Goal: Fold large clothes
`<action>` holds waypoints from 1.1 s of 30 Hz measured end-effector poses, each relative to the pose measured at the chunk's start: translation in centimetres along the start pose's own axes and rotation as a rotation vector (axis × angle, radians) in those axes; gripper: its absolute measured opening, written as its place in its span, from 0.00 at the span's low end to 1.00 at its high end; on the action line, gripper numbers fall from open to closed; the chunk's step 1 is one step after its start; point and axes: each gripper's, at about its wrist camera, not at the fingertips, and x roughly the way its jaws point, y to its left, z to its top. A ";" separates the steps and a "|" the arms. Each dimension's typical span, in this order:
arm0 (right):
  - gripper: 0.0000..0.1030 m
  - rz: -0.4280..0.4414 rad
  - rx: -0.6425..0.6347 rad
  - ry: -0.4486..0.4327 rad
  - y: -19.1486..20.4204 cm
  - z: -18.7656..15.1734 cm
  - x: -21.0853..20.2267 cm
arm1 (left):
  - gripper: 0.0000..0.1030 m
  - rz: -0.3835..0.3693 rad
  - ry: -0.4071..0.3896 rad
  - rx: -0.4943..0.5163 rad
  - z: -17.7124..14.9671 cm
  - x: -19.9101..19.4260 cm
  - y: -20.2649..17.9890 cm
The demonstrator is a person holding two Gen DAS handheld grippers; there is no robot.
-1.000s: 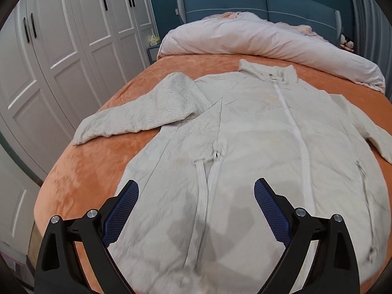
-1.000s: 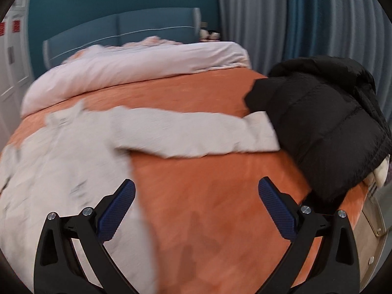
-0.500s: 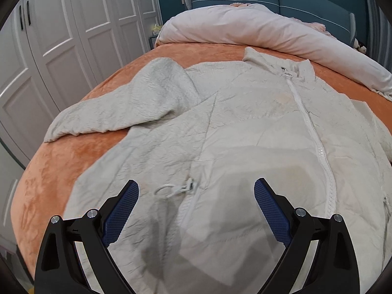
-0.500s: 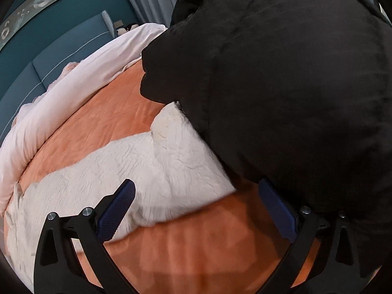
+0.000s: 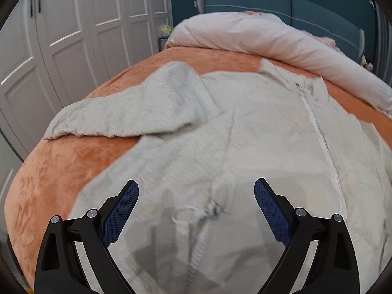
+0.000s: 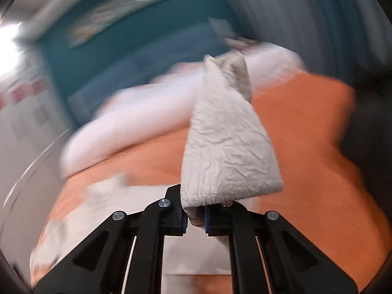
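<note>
We have a cream zip-front jacket point(image 5: 257, 134) spread face up on the bed point(image 5: 61, 166), collar toward the rolled pink duvet point(image 5: 269, 39) at the headboard end. Our right gripper point(image 6: 196, 216) has its jaws closed tight on the cuff of the jacket's right sleeve point(image 6: 227, 147), which stands lifted clear of the orange bedcover; that view is heavily blurred, so we are plainly in mid-swing. Our left gripper point(image 5: 196, 196) hovers with jaws wide apart and holding nothing, low over the jacket's lower front, beside a pocket zip pull point(image 5: 210, 210).

The step in hand, as we judge it, is folding the right sleeve inward across the chest. To do it well we should carry the cuff in a low arc toward the centre zip point(image 5: 318, 132), keeping light tension so the sleeve lays down flat instead of bunching. The grip sits only at the cuff's edge, so a jerk could slip it free. We can set the free left gripper down on the body panel to pin it, so the pull does not drag the whole jacket sideways. The left sleeve point(image 5: 122, 112) lies angled outward, not yet folded.
</note>
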 end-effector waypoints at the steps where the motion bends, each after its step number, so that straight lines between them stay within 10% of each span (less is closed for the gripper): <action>1: 0.08 0.095 -0.074 0.015 4.5 -0.4 0.3 | 0.91 -0.005 -0.005 -0.016 0.4 0.0 0.5; 5: 0.13 0.353 -0.286 0.195 17.2 -6.6 3.9 | 0.90 -0.027 -0.021 -0.059 1.4 -0.3 1.7; 9: 0.32 0.333 -0.471 0.410 23.1 -16.6 7.9 | 0.90 -0.113 -0.011 -0.097 2.8 -0.5 2.4; 15: 0.56 0.267 -0.365 0.321 18.0 -15.5 3.8 | 0.90 -0.281 0.037 -0.142 5.2 1.2 1.7; 24: 0.57 -0.027 -0.136 0.239 6.1 -9.2 3.0 | 0.90 -0.532 0.315 -0.278 4.8 6.7 -3.8; 26: 0.57 -0.038 -0.150 0.250 6.1 -10.0 3.5 | 0.81 -0.548 0.331 -0.279 4.6 6.9 -5.0; 29: 0.52 -0.023 -0.154 0.277 6.5 -10.8 4.7 | 0.30 -0.552 0.296 -0.185 5.5 7.1 -6.7; 33: 0.29 0.047 -0.130 0.171 6.8 -10.0 3.1 | 0.11 -0.522 0.130 -0.144 9.0 5.8 -5.7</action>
